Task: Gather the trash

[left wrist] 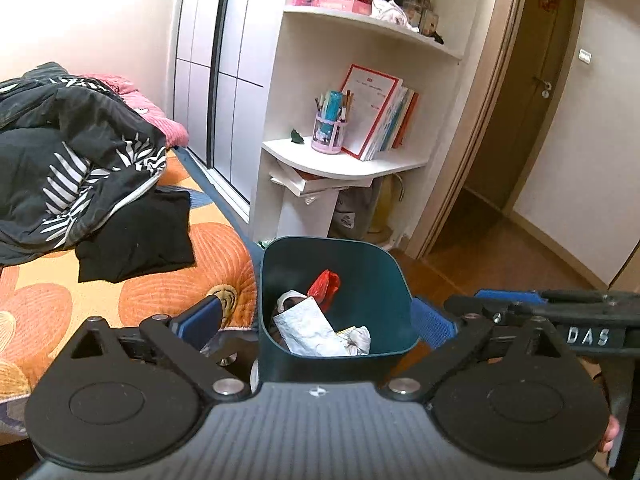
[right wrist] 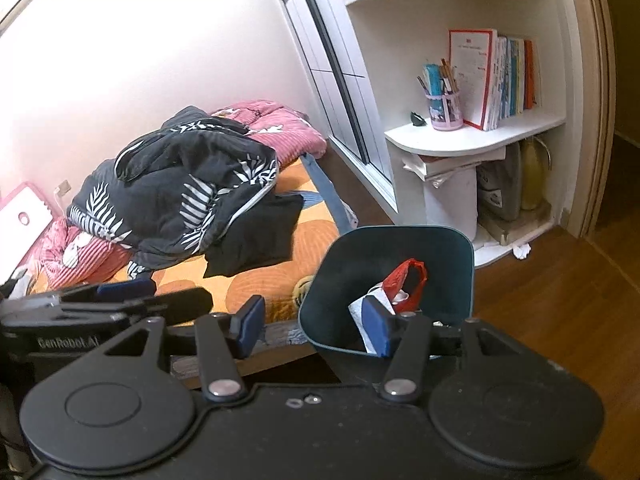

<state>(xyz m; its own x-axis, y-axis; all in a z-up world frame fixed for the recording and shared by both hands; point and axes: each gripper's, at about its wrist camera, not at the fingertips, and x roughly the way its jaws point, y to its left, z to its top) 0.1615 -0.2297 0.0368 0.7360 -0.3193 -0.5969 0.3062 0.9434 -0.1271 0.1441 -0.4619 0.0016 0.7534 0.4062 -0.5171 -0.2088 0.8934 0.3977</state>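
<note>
A bed with an orange flower cover is seen at 9 o'clock in the left wrist view. A black quilt with white leaves is piled on it, with a pink blanket behind and a folded black cloth in front. A white shelf unit is found at 1 o'clock, with books and a pink pen cup on one shelf.

A dark teal trash bin is placed on the floor beside the foot of the bed, at 6 o'clock from the shelves. Trash is seen inside it: a red plastic bag, crumpled white paper and a small white wad.

The left gripper is held wide open, with the bin seen between its blue pads and nothing pinched. The right gripper is also released and empty, with the bin rim behind its right pad. Each gripper is seen at the edge of the other's view.
</note>
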